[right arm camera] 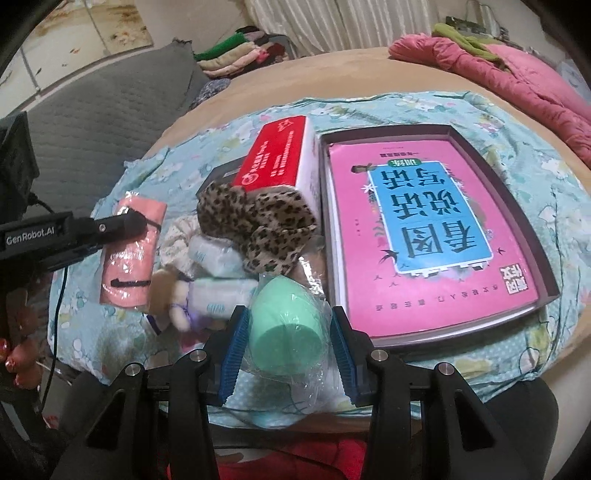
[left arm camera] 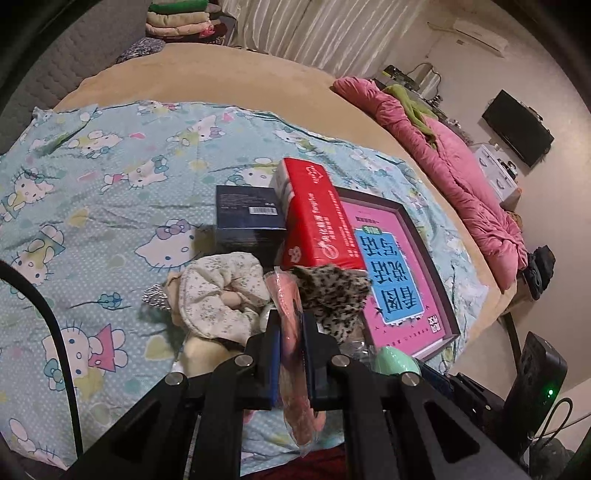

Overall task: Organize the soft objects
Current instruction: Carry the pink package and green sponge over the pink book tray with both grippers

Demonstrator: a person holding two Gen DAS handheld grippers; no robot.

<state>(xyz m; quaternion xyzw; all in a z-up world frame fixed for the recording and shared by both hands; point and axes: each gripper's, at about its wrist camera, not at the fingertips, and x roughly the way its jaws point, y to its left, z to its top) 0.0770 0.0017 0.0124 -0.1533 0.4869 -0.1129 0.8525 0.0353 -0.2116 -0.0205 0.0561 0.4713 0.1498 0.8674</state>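
In the left wrist view my left gripper (left arm camera: pixel 291 325) is shut on a pink packet in clear wrap (left arm camera: pixel 290 295), lifted above the pile. The right wrist view shows the same gripper (right arm camera: pixel 136 221) gripping that packet (right arm camera: pixel 129 254) at the left. My right gripper (right arm camera: pixel 286 317) is shut on a mint-green sponge in a crinkled clear bag (right arm camera: pixel 284 314); the sponge (left arm camera: pixel 393 360) also shows low right in the left wrist view. Under them lie a leopard-print scrunchie (right arm camera: pixel 258 221), a floral white scrunchie (left arm camera: pixel 218 291), small tissue packs (right arm camera: pixel 218 254) and a little plush toy (right arm camera: pixel 173 295).
A red tissue box (right arm camera: pixel 277 158) leans on a dark box (left arm camera: pixel 247 221). Right of it a pink book lies in a dark tray (right arm camera: pixel 424 236). All rest on a cartoon-cat sheet (left arm camera: pixel 92 184) over a beige bed. A pink quilt (left arm camera: pixel 461 177) lies far right; folded clothes (left arm camera: pixel 177 22) are stacked behind.
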